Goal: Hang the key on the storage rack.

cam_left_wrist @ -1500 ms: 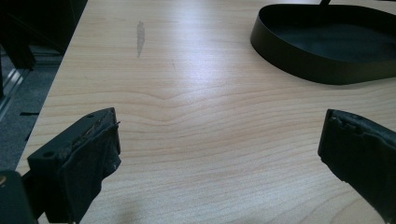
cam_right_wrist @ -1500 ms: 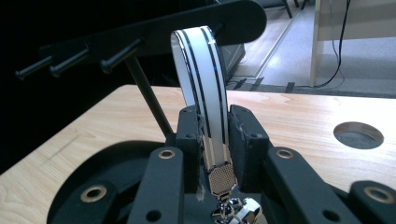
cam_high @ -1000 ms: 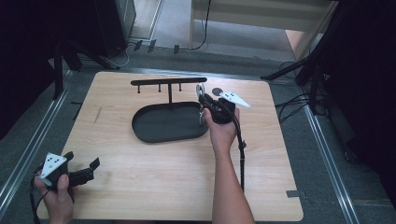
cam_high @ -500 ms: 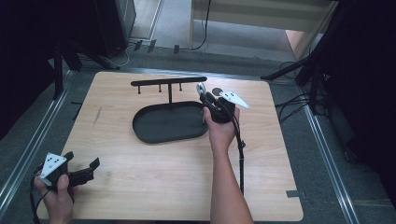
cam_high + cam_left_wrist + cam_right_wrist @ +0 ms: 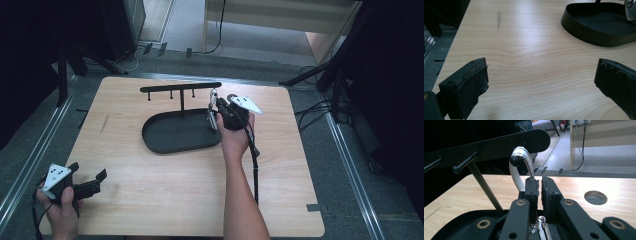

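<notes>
Right gripper view puts a silver metal carabiner clip (image 5: pixel 522 167) at the middle: its curved top is hooked over a knobbed black peg (image 5: pixel 515 161) under the flat black crossbar (image 5: pixel 499 145) of a stand, and its lower part runs down between the two black jaws of the right gripper (image 5: pixel 538 183). Those jaws have just been closing and now stand almost together, a thin slit left between the pads, pinched on the clip. High view shows the same silvery clip (image 5: pixel 213 107) hanging at the right end of the bar, over the right edge of the dark oval metal tray (image 5: pixel 170 140) that forms the stand's base, with the right gripper (image 5: pixel 220 116) reaching in from the near right. Two more pegs hang free further left along the bar. Far off at the near left corner of the pale wooden table (image 5: pixel 165 200), the left gripper (image 5: pixel 92 182) has its jaws spread wide with nothing between them, bare wood showing in the gap
</notes>
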Available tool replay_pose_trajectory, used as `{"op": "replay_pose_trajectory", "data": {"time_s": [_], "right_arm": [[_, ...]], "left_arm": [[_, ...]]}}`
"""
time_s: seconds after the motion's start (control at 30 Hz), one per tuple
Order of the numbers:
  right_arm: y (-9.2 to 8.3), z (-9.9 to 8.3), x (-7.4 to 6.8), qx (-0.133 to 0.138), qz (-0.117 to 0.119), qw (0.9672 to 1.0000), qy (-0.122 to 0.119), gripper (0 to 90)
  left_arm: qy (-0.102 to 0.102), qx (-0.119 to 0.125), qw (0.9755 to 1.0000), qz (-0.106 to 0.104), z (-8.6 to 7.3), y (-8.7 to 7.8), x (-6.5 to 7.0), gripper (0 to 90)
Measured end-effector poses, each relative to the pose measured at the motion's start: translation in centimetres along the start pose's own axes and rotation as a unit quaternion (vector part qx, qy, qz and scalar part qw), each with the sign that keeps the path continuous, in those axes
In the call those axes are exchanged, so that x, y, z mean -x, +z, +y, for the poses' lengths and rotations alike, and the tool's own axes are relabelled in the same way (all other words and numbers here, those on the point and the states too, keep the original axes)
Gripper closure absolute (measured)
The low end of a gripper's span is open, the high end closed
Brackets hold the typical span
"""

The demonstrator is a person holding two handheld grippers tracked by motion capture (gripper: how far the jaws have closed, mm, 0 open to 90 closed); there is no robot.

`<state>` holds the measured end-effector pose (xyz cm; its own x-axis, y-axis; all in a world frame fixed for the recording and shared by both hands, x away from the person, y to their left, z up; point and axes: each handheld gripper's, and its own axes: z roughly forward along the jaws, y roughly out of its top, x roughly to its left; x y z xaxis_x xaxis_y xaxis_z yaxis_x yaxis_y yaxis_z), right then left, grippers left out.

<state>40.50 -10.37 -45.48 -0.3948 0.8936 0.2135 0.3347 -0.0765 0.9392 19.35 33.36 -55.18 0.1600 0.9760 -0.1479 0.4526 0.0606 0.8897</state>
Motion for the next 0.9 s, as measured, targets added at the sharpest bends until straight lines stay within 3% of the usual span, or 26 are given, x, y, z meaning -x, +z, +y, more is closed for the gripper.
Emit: {"op": "replay_pose_trajectory", "data": {"time_s": [0.13,0.2,0.27,0.3,0.43,0.57,0.7,0.77,0.9], "right_arm": [[-0.2,0.0,0.1,0.004,-0.012,0.9998,-0.016,74.6],[-0.7,0.1,0.2,0.013,-0.031,0.9988,-0.035,64.3],[-1.1,0.0,0.4,0.021,-0.04,0.9982,-0.04,55.4],[-1.6,0.0,0.5,0.024,-0.052,0.9972,-0.048,47.0],[-3.0,-0.2,0.9,0.017,-0.066,0.996,-0.058,37.1],[-4.1,-0.4,1.3,0.009,-0.05,0.9975,-0.049,35.2],[-5.7,-0.9,1.7,-0.001,-0.038,0.9981,-0.048,23.7],[-7.0,-1.3,2.1,-0.009,-0.04,0.9981,-0.047,15.1],[-8.5,-1.8,2.7,-0.009,-0.05,0.9976,-0.047,9.2]], "left_arm": [[0.0,0.001,1.0,0.0,0.0,0.0,0.0,0.0],[0.0,0.001,1.0,0.0,0.0,0.0,0.0,0.0],[-0.001,0.002,1.0,0.0,0.0,0.0,0.0,0.0],[-0.001,0.003,1.0,0.0,0.0,-0.1,0.0,0.0],[-0.002,0.003,1.0,0.0,0.0,-0.1,0.0,0.0],[0.002,0.005,1.0,-0.001,-0.1,-0.2,0.0,0.0],[-0.002,0.007,1.0,-0.002,-0.1,-0.3,0.0,0.0],[-0.002,0.009,1.0,-0.001,-0.1,-0.3,0.0,0.0],[0.002,0.007,1.0,0.0,-0.1,-0.3,0.1,0.0]]}}
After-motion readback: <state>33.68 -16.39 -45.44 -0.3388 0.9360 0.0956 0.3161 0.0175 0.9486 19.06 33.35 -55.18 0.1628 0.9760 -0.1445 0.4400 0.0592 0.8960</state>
